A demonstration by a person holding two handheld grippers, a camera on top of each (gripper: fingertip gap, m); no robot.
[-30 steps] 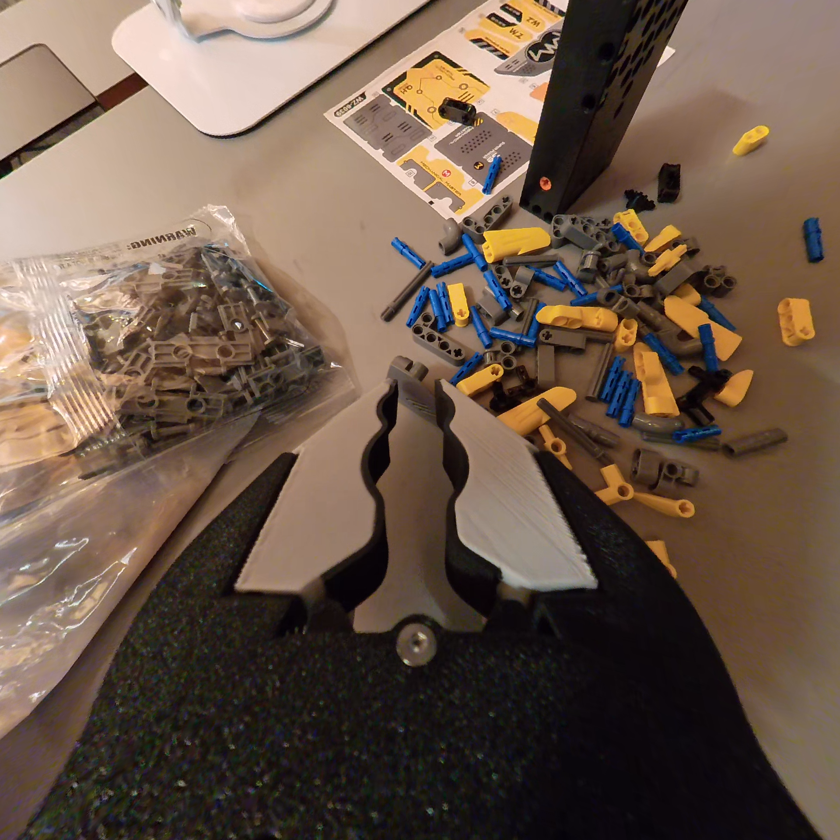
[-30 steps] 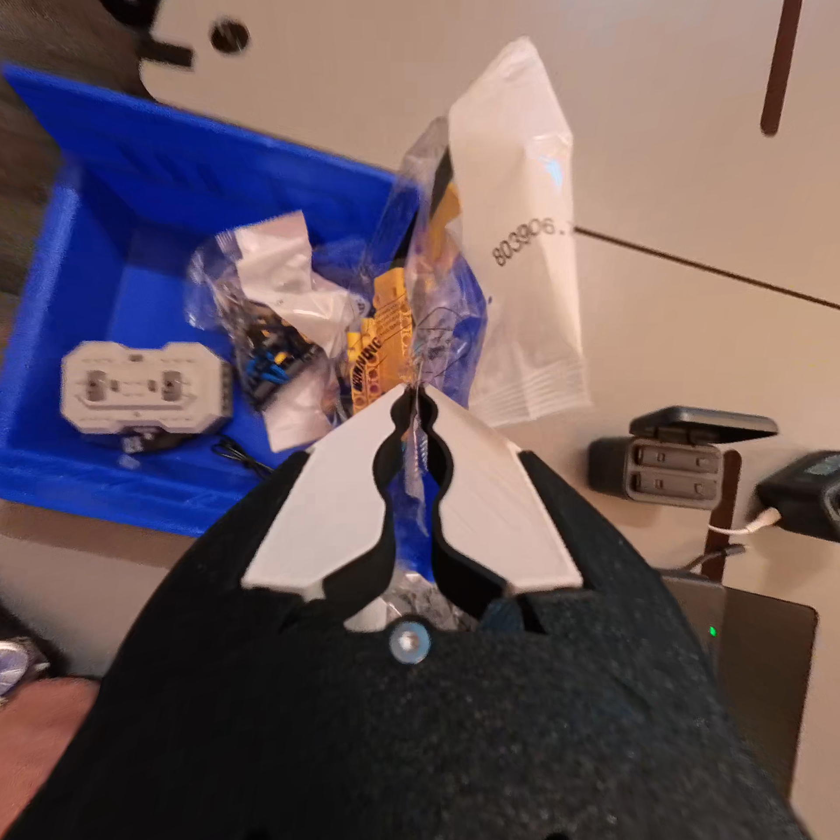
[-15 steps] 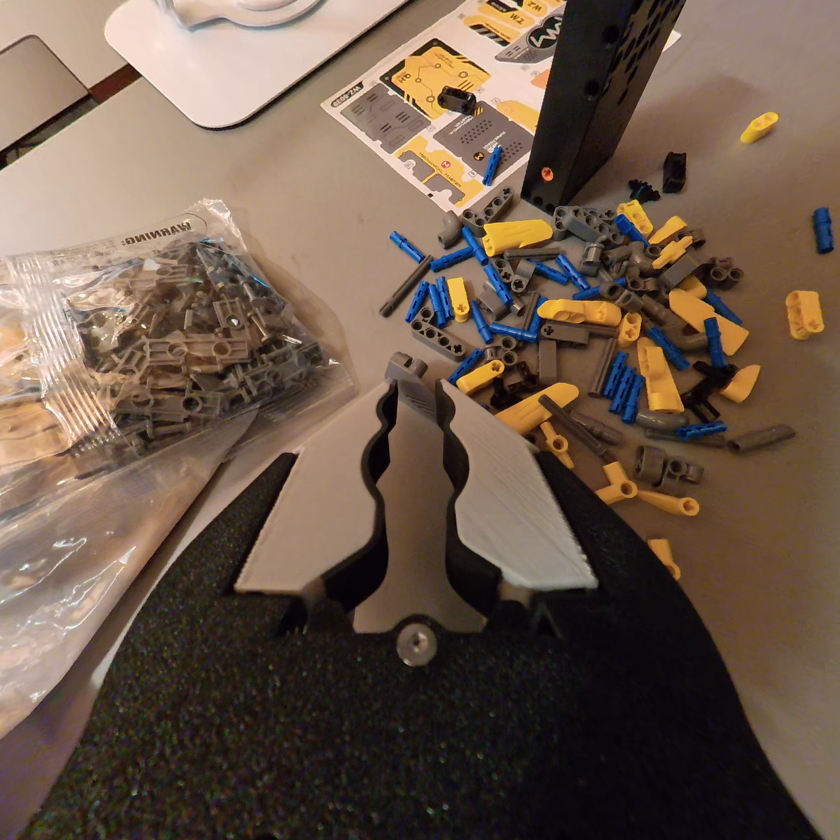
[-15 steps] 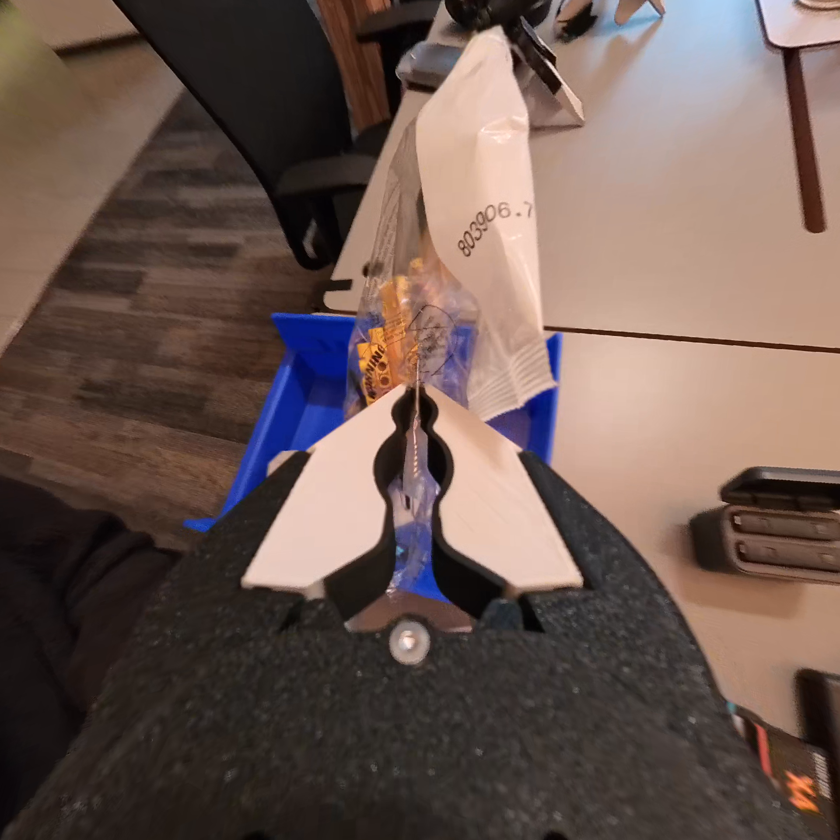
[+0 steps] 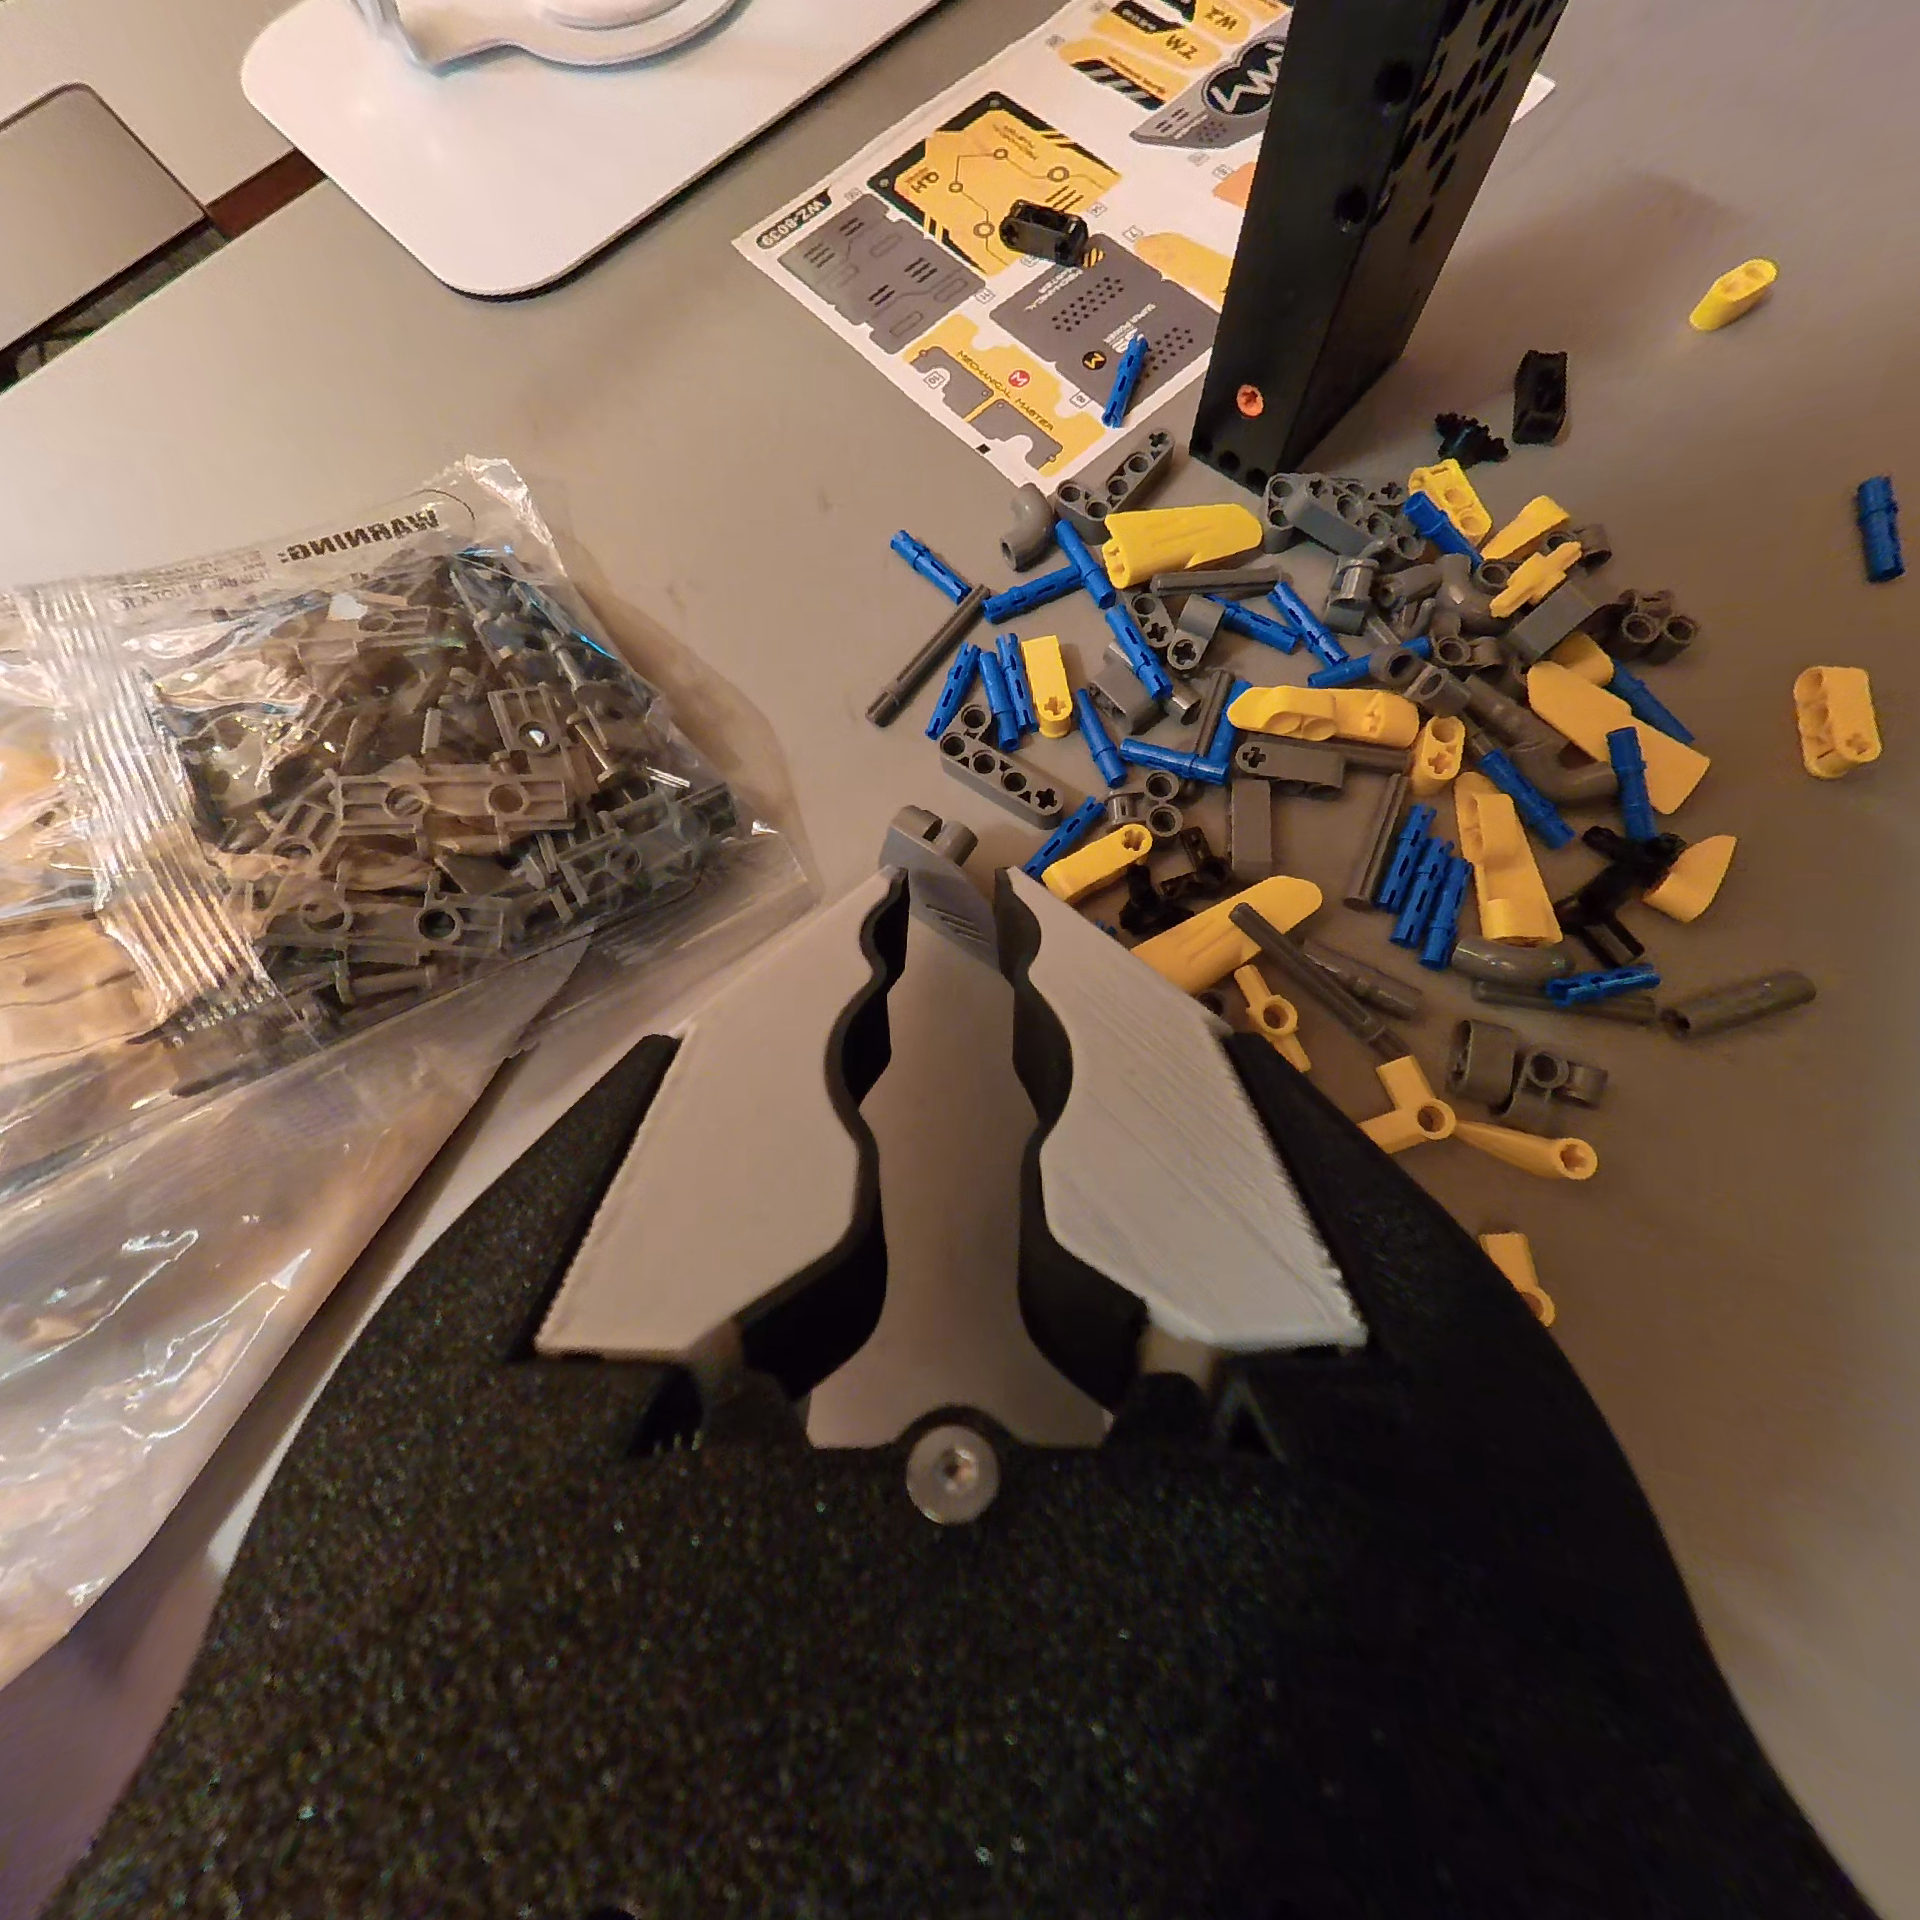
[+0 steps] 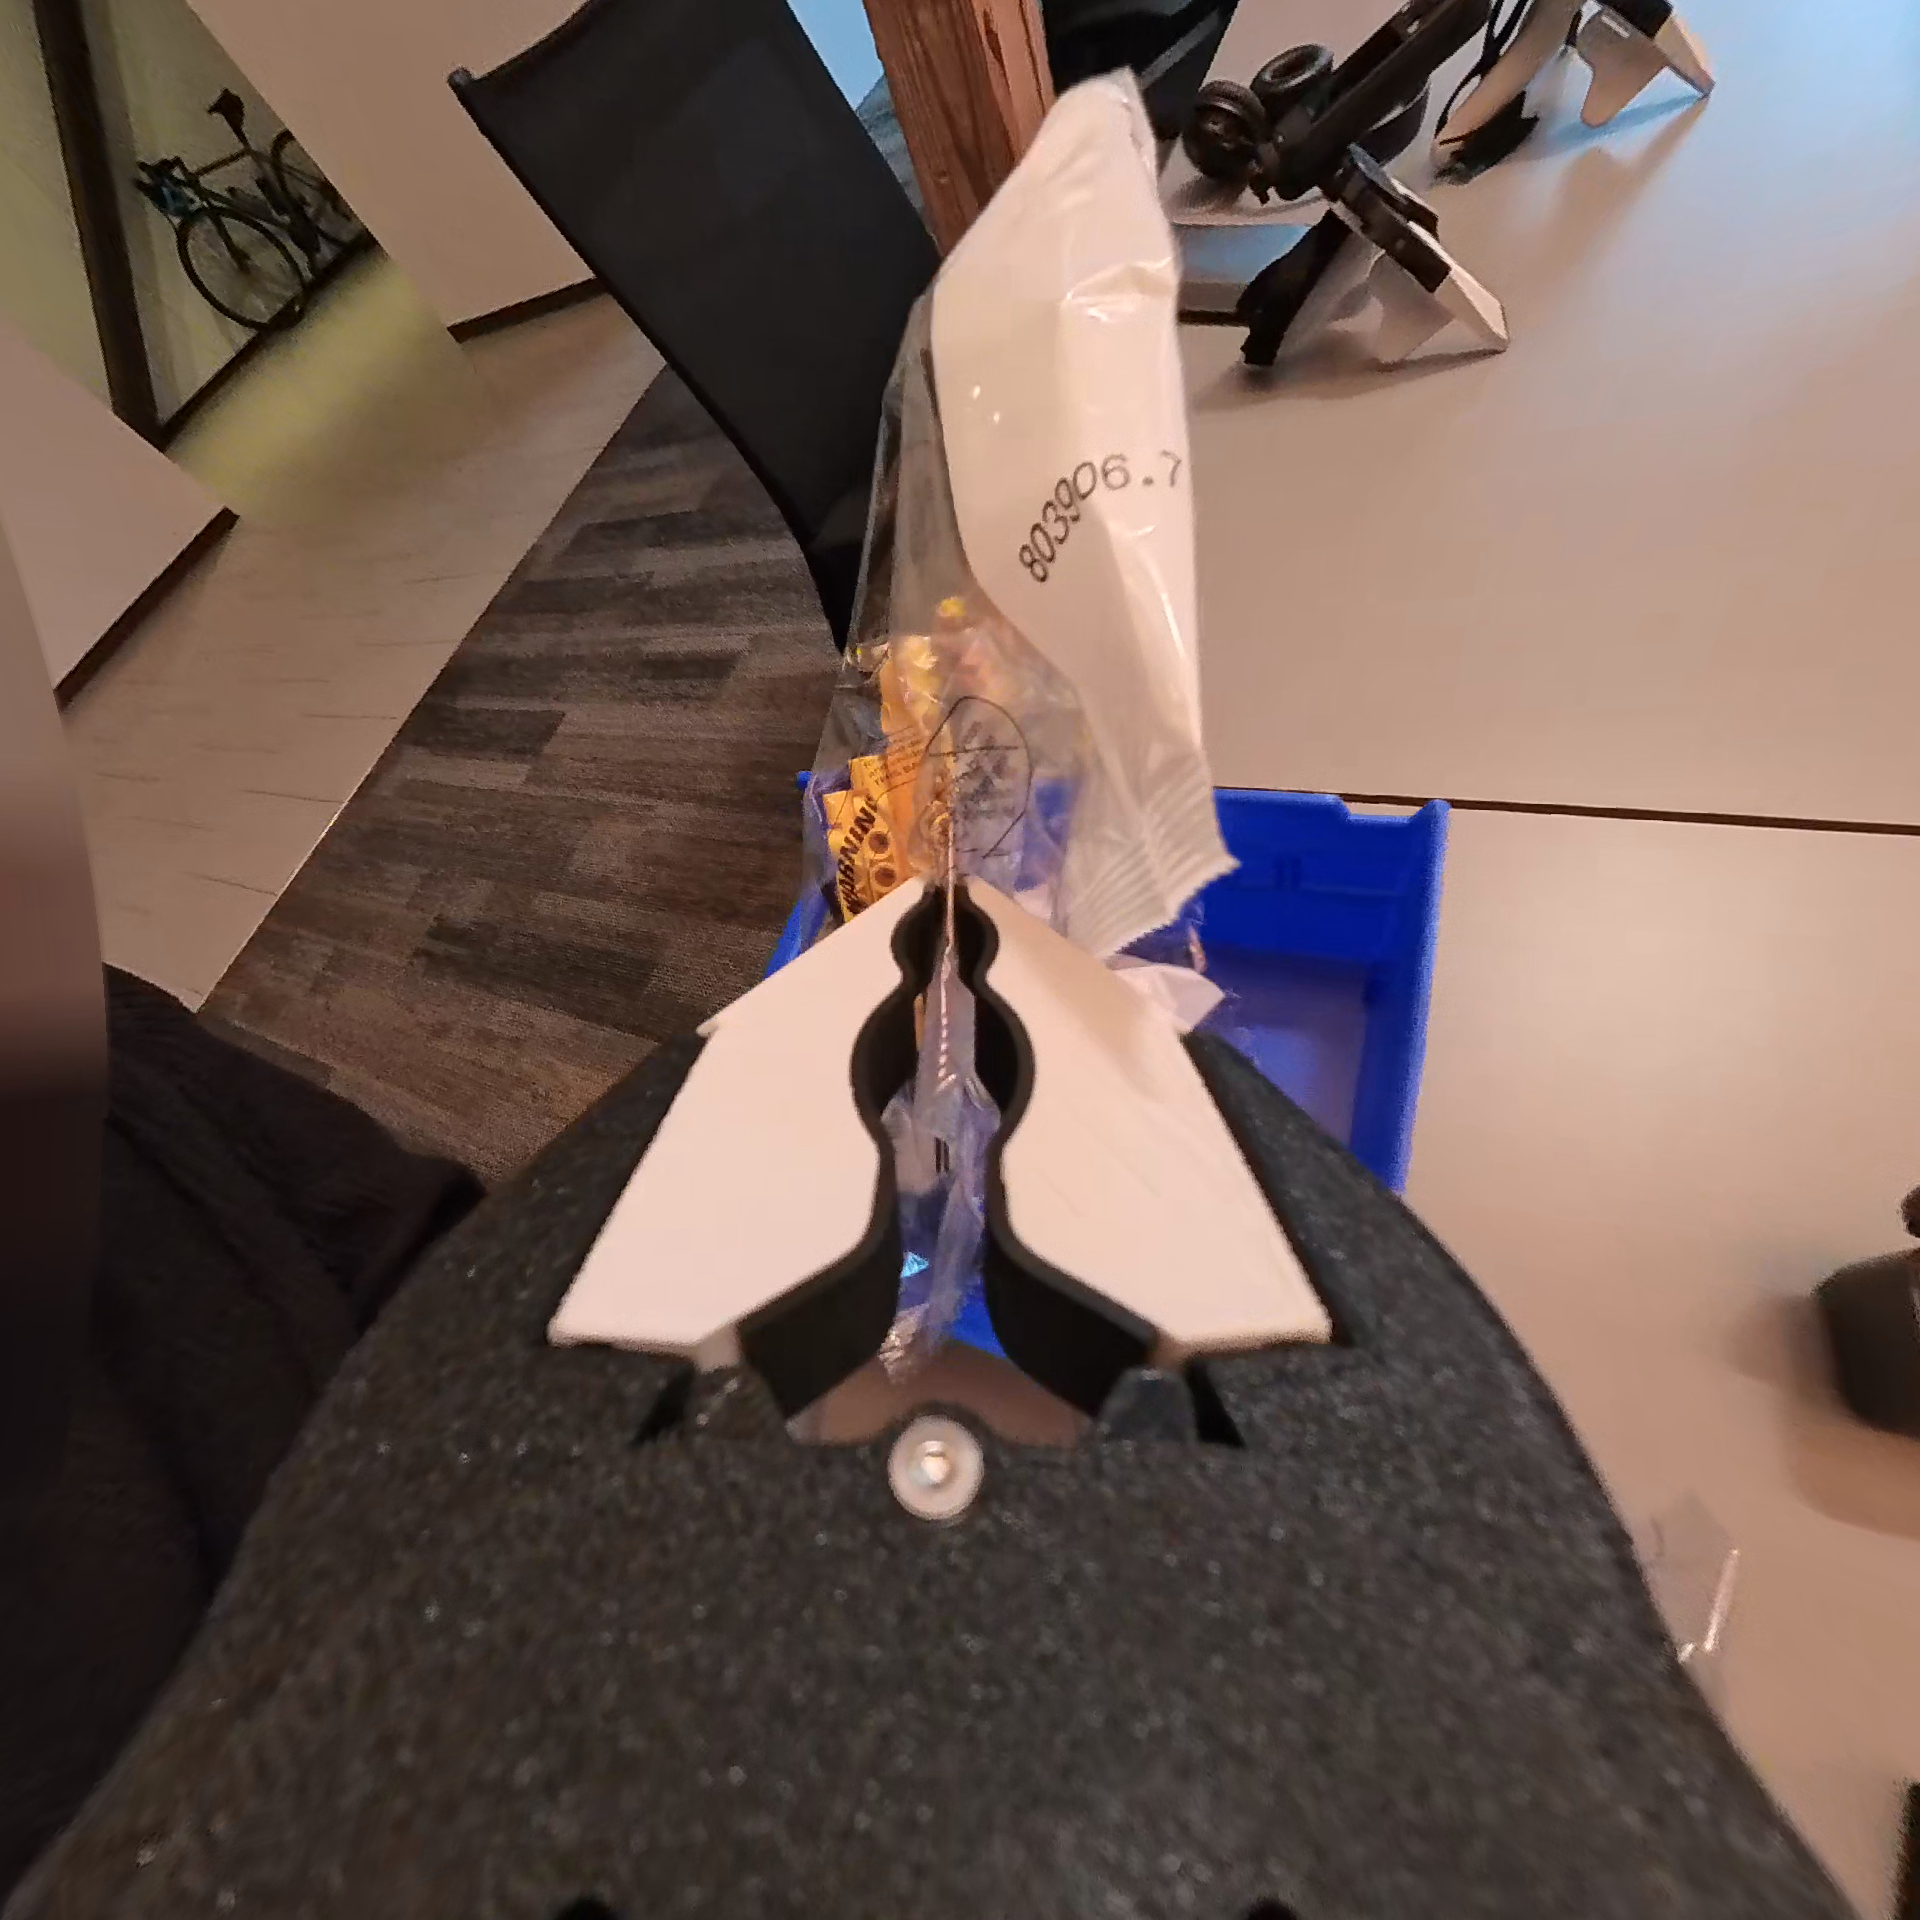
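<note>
My left gripper [image 5: 948,883] is low over the grey table [image 5: 644,436], its jaws closed on a small grey building part [image 5: 928,840]. It sits at the near left edge of a loose pile of blue, yellow, grey and black building parts [image 5: 1351,748]. A sealed clear bag of grey parts [image 5: 416,748] lies to its left. My right gripper [image 6: 948,883] is shut on the edge of a clear plastic bag [image 6: 1039,540] with a white panel and yellow and blue parts inside. The bag stands up above a blue bin [image 6: 1320,935].
A black perforated upright block [image 5: 1361,208] stands on a sticker sheet [image 5: 997,270] behind the pile. A white pad [image 5: 540,156] lies at the far left. In the right wrist view a black chair [image 6: 727,260], a wooden post [image 6: 966,104] and black stands [image 6: 1351,197] are beyond the bin. Spacing between my two grippers at the tips: around 40 centimetres. The black perforated upright block [image 5: 1361,208] lies some 12 centimetres from my left tips, 50 centimetres from my right tips.
My right gripper has lifted the bag up out of the blue bin and tilted from looking down into it to looking along the table. The left gripper has barely moved.
</note>
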